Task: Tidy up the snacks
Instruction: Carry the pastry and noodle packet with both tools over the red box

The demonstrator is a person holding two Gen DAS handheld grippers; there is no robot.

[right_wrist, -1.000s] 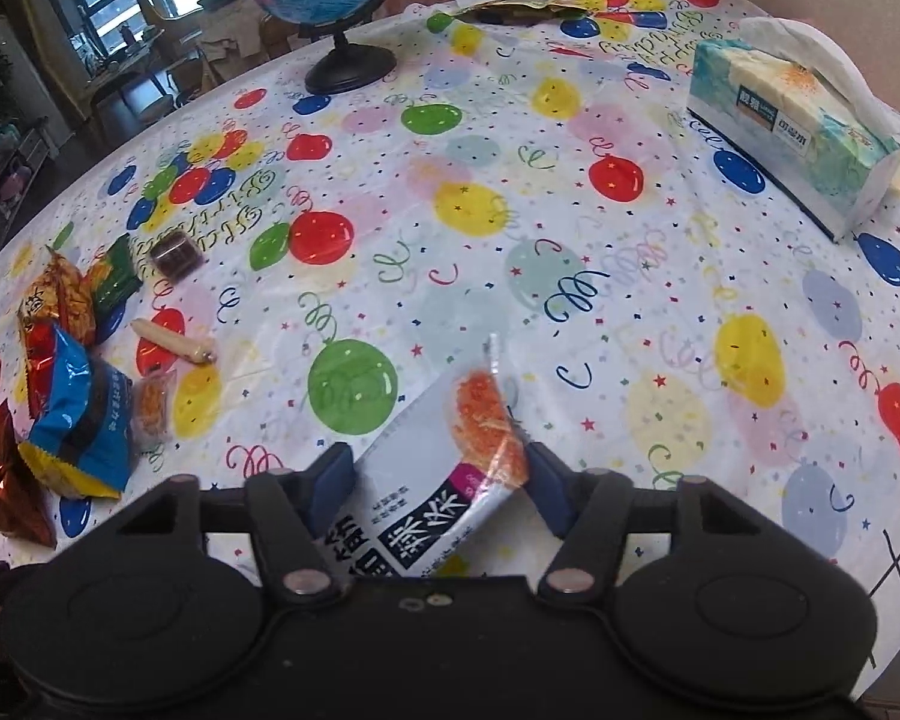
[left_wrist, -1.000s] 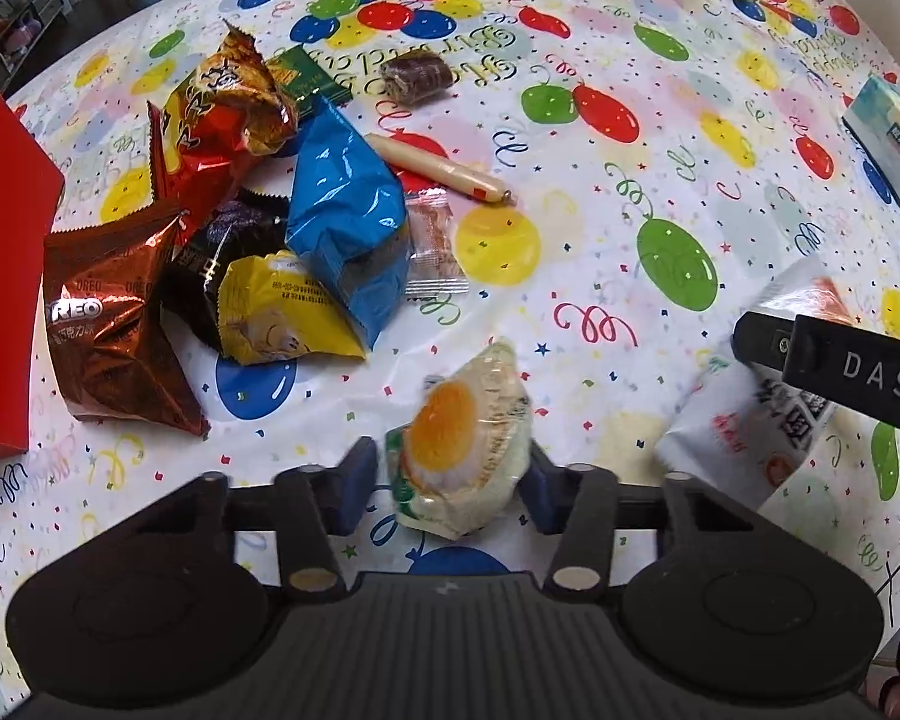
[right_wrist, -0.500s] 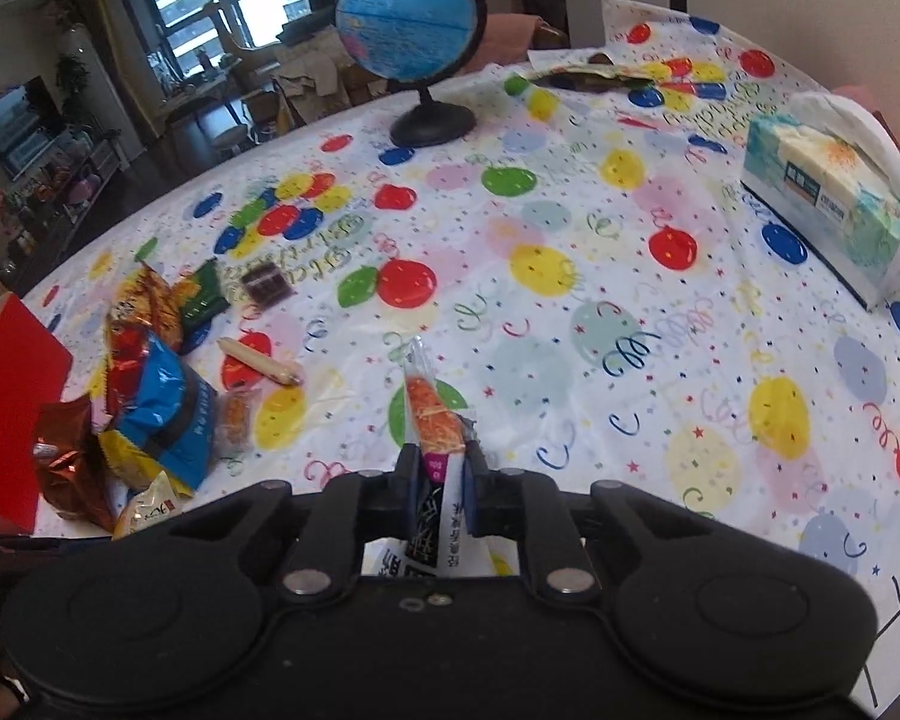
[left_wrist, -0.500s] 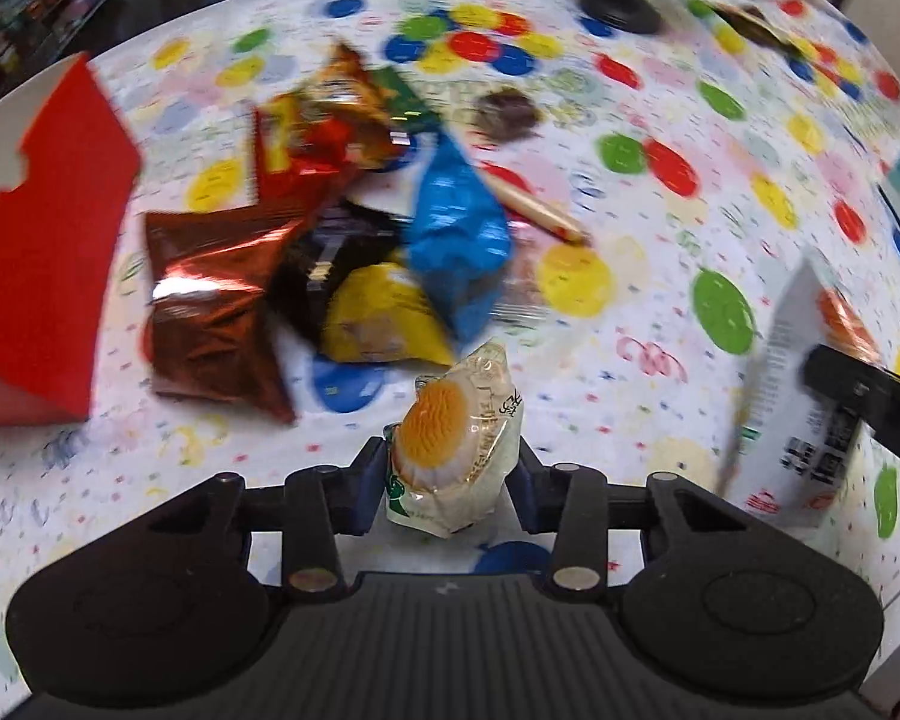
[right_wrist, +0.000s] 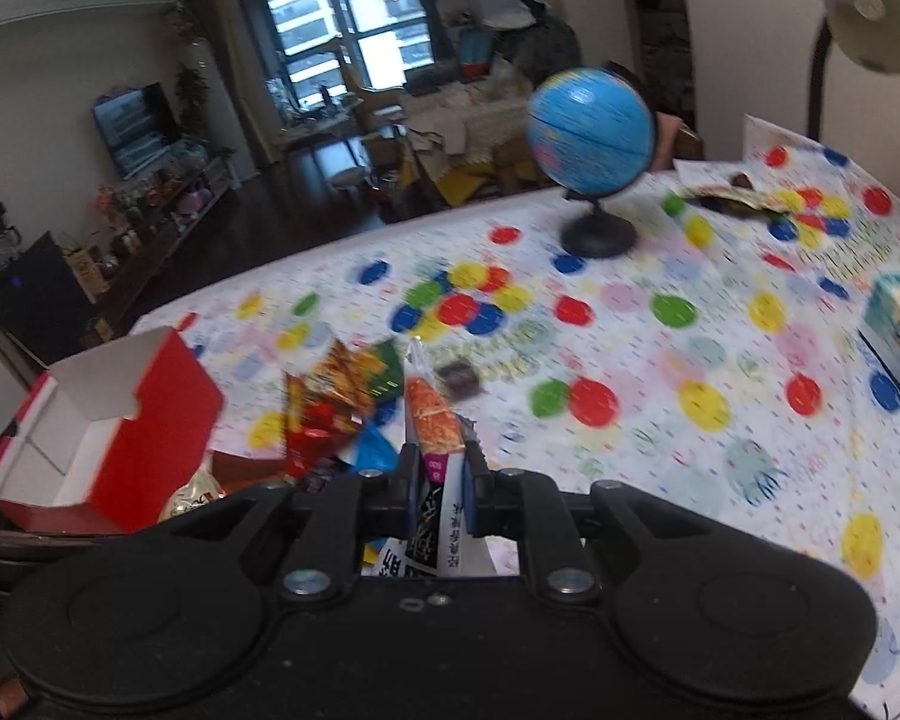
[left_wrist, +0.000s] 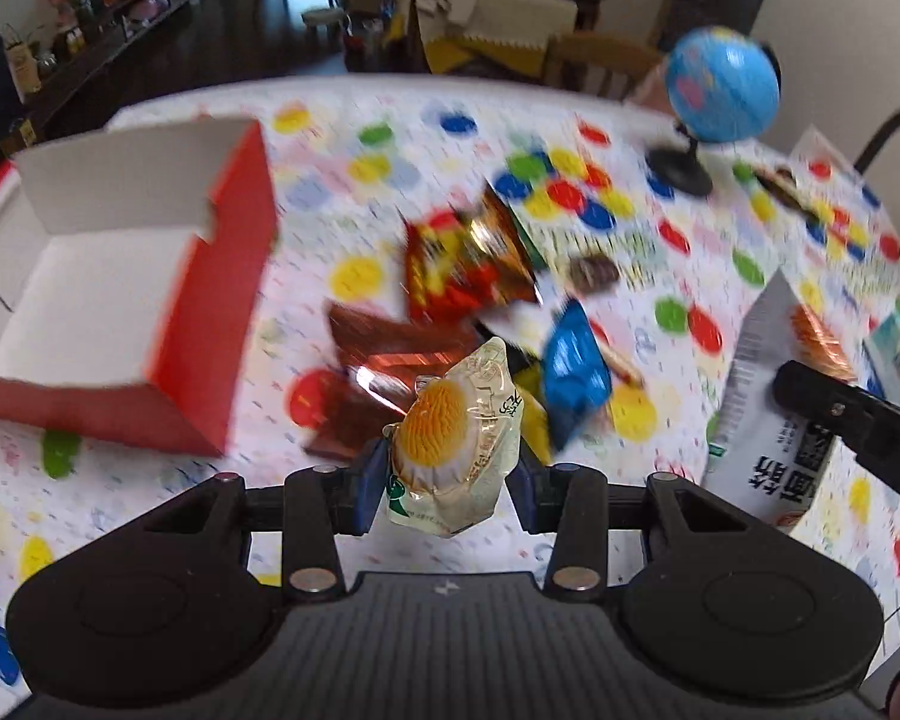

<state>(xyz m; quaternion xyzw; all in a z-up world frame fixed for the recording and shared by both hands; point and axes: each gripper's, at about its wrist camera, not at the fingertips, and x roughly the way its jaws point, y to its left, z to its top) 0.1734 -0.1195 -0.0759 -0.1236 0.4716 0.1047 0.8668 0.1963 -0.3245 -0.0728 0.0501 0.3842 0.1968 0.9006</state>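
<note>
Clear crinkly film is all that the left gripper (left_wrist: pixel 447 474) has to bite on: its blue pads are closed against the sides of the egg-print snack packet (left_wrist: pixel 453 441), which stands up between them, lifted clear of the balloon-print tablecloth (left_wrist: pixel 678 276). The right gripper (right_wrist: pixel 441 483) is clamped almost fully together on the lower part of a flat white sachet with an orange picture (right_wrist: pixel 431 438), which sticks up edge-on from the jaws. Both packets are held off the table, beside the loose heap of snacks, a red and gold bag (left_wrist: pixel 462 264), a copper foil packet (left_wrist: pixel 390 348) and a blue packet (left_wrist: pixel 573 369) among them. The open red box (left_wrist: pixel 204 300), white inside, sits just left of the heap and is probably where they go. The risks I judge: the puffy egg packet could squirm out of a light side grip; the thin sachet could swing or fold and catch the box wall; and two grippers heading for one opening may knock together or tip the light box. The globe (right_wrist: pixel 591 138) stands well apart.
</note>
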